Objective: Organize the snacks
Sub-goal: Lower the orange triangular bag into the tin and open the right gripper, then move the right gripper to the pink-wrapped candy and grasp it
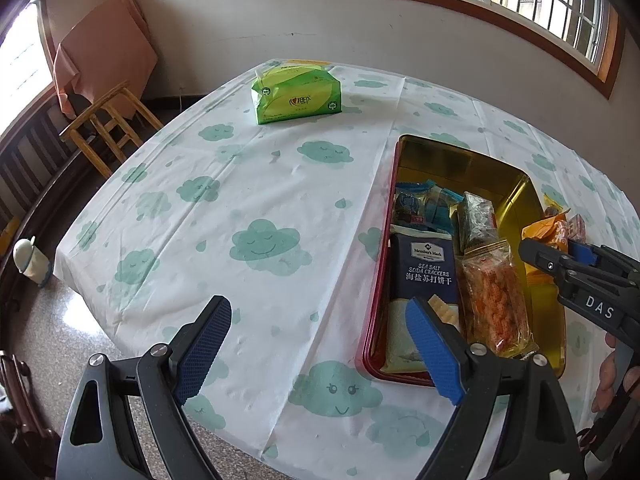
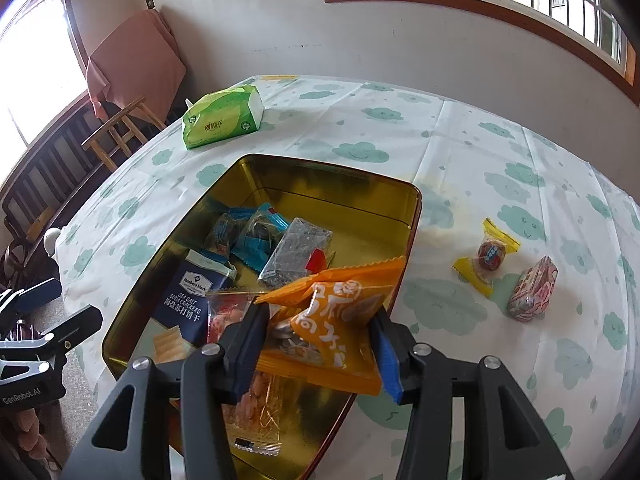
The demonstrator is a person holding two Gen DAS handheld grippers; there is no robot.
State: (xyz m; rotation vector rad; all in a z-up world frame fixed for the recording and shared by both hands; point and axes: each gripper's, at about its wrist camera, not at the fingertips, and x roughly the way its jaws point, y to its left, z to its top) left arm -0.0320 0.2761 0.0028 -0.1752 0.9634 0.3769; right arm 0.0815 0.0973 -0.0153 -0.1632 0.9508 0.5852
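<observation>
A: Two grippers, quick pass, left to right. Left gripper (image 1: pixel 320 344) sits at the bottom of its own view, jaws spread wide, nothing between them, one blue pad over the cloud-print tablecloth (image 1: pixel 248 184), the other over the near end of the tin (image 1: pixel 378 240).

B: Tin contents?

A: Gold inside, red outside. Navy Member's Mark soda crackers pack (image 1: pixel 426 272) at the left, a clear pack with orange-red pieces (image 1: pixel 494 300) beside it, blue-wrapped snacks (image 2: pixel 256 232) and a dark grey bar (image 2: pixel 296 254) further back.

B: Right gripper?

A: Right gripper (image 2: pixel 316 340) lower centre in its view, pinching the orange snack packet (image 2: pixel 340 312); both pads touch the packet's sides and it's crumpled between them. Packet is over the tin's near right part, above the clear pack. Can't tell if it touches anything below.

B: Anything outside the tin?

A: Right of the tin on the cloth: a yellow-wrapped round candy (image 2: pixel 490 256), and just right of it a pink patterned packet (image 2: pixel 534 290). Close together, can't tell if touching.

B: Background?

A: Green tissue pack (image 2: pixel 224 116) on the table's far side, upper left of the tin. Wooden stool (image 1: pixel 108 128) off the table at the left edge, orange cloth (image 1: pixel 108 56) hanging behind it.
</observation>
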